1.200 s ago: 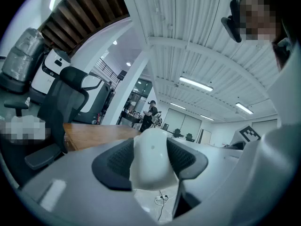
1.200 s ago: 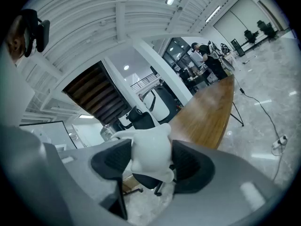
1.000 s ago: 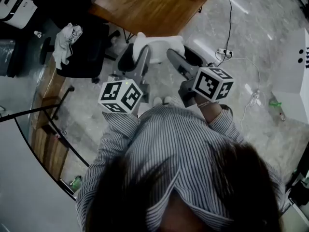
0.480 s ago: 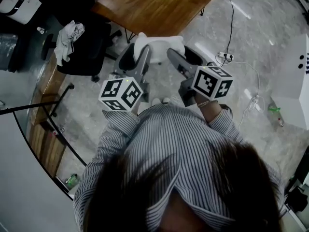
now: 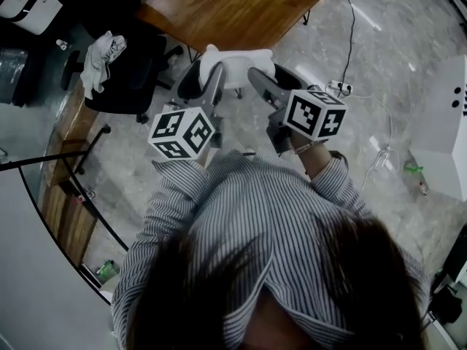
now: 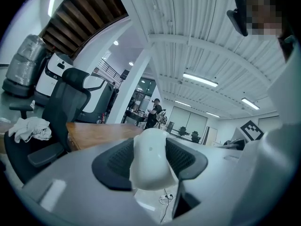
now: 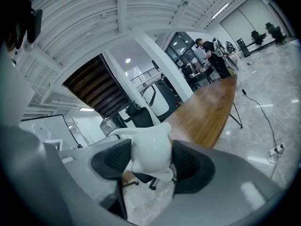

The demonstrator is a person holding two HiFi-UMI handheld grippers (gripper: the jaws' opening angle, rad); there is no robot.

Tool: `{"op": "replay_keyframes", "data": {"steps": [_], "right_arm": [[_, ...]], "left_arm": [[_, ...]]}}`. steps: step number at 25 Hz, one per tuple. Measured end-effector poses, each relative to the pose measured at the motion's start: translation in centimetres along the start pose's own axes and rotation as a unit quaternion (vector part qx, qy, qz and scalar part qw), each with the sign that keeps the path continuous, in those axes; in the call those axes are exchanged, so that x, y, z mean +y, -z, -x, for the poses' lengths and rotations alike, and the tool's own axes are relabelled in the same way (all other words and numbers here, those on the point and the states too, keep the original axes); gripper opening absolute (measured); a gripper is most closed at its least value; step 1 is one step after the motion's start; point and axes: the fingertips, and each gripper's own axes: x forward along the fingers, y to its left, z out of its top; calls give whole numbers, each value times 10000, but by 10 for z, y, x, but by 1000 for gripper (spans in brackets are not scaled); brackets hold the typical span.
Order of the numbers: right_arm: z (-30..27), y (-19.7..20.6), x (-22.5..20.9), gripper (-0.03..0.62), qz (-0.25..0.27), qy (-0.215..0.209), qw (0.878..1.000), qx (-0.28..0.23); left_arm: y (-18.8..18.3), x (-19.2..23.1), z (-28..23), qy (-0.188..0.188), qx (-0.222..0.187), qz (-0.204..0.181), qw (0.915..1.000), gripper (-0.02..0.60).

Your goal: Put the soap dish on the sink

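Observation:
The white soap dish (image 5: 235, 65) hangs in the air in front of a person's chest, above the marble floor. My left gripper (image 5: 213, 79) is shut on its left end and my right gripper (image 5: 257, 79) is shut on its right end. In the left gripper view the dish (image 6: 150, 159) fills the gap between the two dark pads (image 6: 117, 161). The right gripper view shows the same dish (image 7: 149, 150) pinched between that gripper's pads (image 7: 190, 166). No sink shows in any view.
A wooden table (image 5: 233, 9) stands just beyond the dish. A black office chair (image 5: 128, 75) with a white cloth (image 5: 98, 58) is at the left. A power strip with cables (image 5: 339, 86) lies on the floor at the right, near a white cabinet (image 5: 445, 122).
Both grippers, still holding the dish, have moved a little forward, away from the person's body. The grip on the dish is unchanged.

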Motion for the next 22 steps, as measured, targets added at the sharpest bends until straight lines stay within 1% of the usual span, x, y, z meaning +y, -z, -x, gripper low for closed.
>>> {"op": "replay_keyframes", "data": {"steps": [4, 9, 16, 22], "right_arm": [[-16, -13, -14, 265, 14, 44, 10000, 32], [-38, -24, -37, 265, 12, 233, 9997, 86], [-104, -50, -62, 265, -17, 387, 9992, 115], [-164, -81, -83, 265, -189, 569, 9982, 99]], "left_arm": [[-1, 7, -24, -26, 25, 10, 10000, 210], [5, 22, -57, -14, 157, 216, 9996, 207], [-4, 70, -117, 60, 271, 321, 9991, 207], [-23, 112, -178, 266, 464, 258, 9982, 207]]}}
